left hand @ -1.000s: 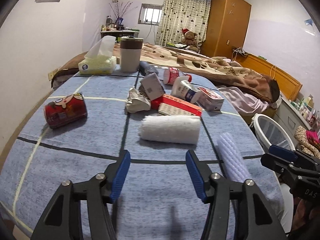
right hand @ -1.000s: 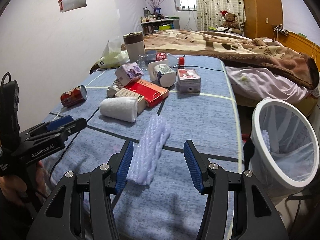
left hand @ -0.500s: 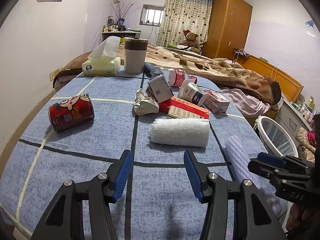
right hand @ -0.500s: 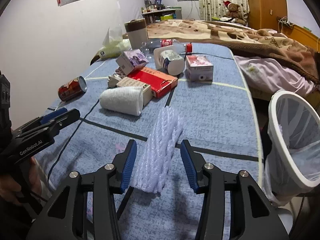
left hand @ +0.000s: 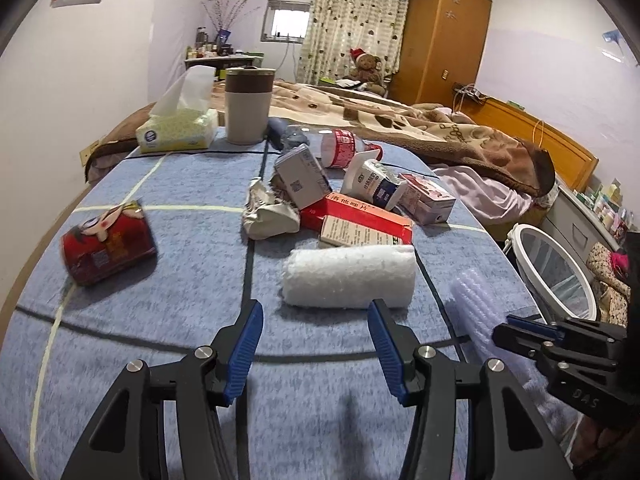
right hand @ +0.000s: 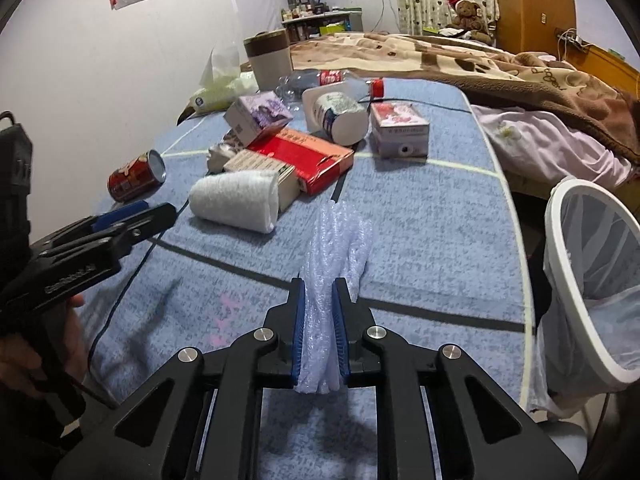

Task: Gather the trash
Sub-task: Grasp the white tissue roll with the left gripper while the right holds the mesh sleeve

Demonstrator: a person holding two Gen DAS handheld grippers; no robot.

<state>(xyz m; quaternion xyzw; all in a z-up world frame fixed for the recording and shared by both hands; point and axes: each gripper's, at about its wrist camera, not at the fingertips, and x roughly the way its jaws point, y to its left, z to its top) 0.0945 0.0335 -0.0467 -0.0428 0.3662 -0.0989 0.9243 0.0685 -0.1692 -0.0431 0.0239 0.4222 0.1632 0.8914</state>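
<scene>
Beside the trash basket (right hand: 560, 264), my right tool (right hand: 319, 334) pinched the foam sleeve (right hand: 340, 236); my left tool (left hand: 316, 350) hung wide open, empty.

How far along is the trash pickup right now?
Barely started. Nothing clearly sits in the white mesh bin. In hand: the right claw is shut on the foam netting. Left: the white foam roll, red can, boxes and bottle on the blanket. The left claw is open.
</scene>
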